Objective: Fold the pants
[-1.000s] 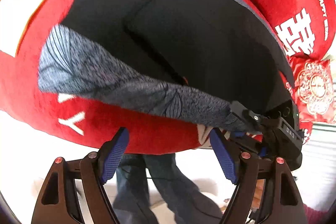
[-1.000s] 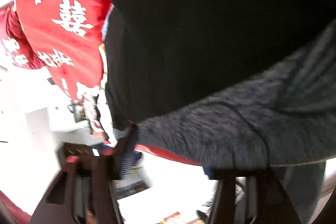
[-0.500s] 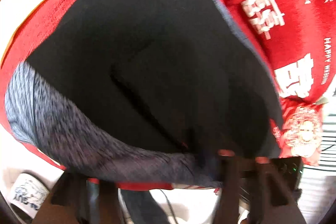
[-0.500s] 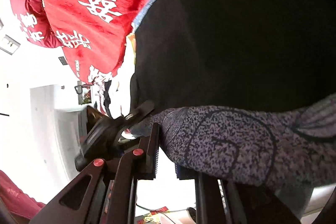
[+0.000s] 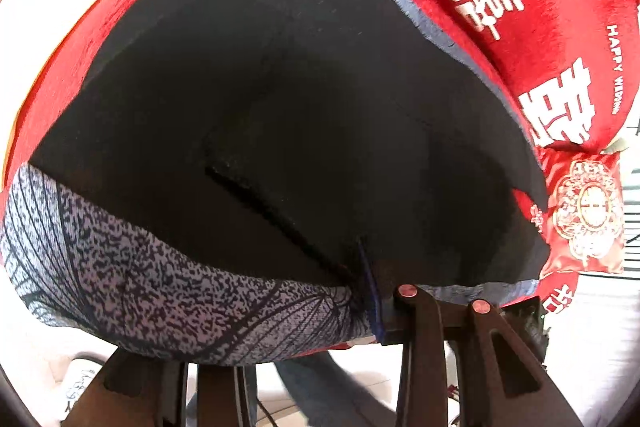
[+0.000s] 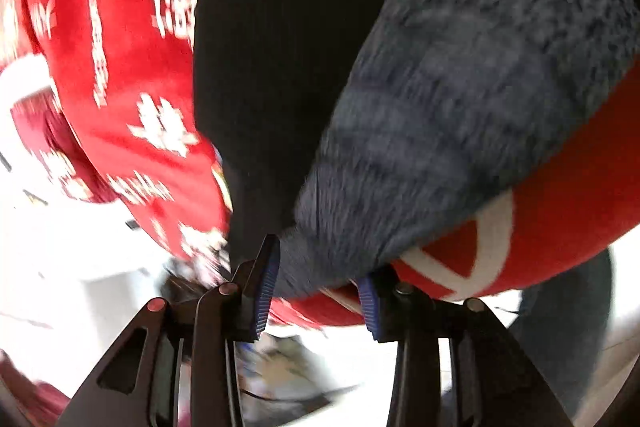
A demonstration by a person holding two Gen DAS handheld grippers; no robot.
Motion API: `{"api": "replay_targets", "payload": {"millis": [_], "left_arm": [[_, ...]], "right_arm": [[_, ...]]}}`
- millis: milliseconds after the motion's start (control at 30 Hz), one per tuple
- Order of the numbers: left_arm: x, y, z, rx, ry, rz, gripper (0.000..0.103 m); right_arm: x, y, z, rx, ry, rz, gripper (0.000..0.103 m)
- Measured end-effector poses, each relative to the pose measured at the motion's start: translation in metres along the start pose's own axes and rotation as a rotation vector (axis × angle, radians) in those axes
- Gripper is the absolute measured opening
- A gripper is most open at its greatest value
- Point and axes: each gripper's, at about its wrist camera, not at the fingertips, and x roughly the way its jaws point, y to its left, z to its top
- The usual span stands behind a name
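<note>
Left wrist: black pants [image 5: 288, 99] fill most of the frame, spread on a red blanket [image 5: 560, 7] with white lettering. Speckled grey waistband [image 5: 140, 275] runs along the near edge and drapes over the left gripper [image 5: 304, 311]. Its left finger is buried under the band; only the right blue pad [image 5: 372, 303] shows, edge-on, against the cloth. Jaws have just been closing with the band between them; looks clamped on it, though the hidden side can't be confirmed. Gripper aims steeply down. Patterned red cushion [image 5: 584, 207] at right, a blue-jeaned leg [image 5: 304, 383] below the blanket edge, cut off.

Right wrist: heavy motion blur, lettering unreadable. Unlike the left view, both blue pads [image 6: 264, 287] are visible here. Right gripper [image 6: 316, 291] jaws have just been opening; the grey waistband corner [image 6: 460, 107] hangs into the gap nearer the left pad, clear space toward the right pad, so no grip. Gripper points shallowly down. Black pants cloth up the middle, blanket on both sides.
</note>
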Motion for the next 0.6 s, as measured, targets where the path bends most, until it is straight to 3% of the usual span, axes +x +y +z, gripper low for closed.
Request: {"api": "replay_targets", "payload": {"millis": [33, 67, 167, 300, 433, 600], "left_arm": [[0.002, 0.001, -0.001, -0.004, 0.0, 0.006, 0.037], [0.001, 0.002, -0.001, -0.008, -0.003, 0.008, 0.037], [-0.006, -0.006, -0.001, 0.017, -0.021, 0.034, 0.032], [-0.032, -0.026, 0.013, 0.021, -0.055, 0.039, 0.032], [-0.059, -0.064, 0.046, 0.047, -0.124, 0.043, 0.032], [-0.051, -0.094, 0.129, 0.049, -0.21, 0.048, 0.032]], "right_arm": [[-0.002, 0.001, 0.0, 0.018, -0.02, -0.012, 0.009], [-0.004, 0.007, 0.0, 0.016, -0.027, -0.04, 0.007], [-0.003, 0.056, 0.0, -0.143, 0.021, -0.149, 0.007], [-0.003, 0.123, 0.018, -0.312, 0.11, -0.181, 0.007], [0.021, 0.2, 0.06, -0.422, 0.178, -0.163, 0.007], [0.072, 0.255, 0.148, -0.466, 0.294, -0.216, 0.009]]}}
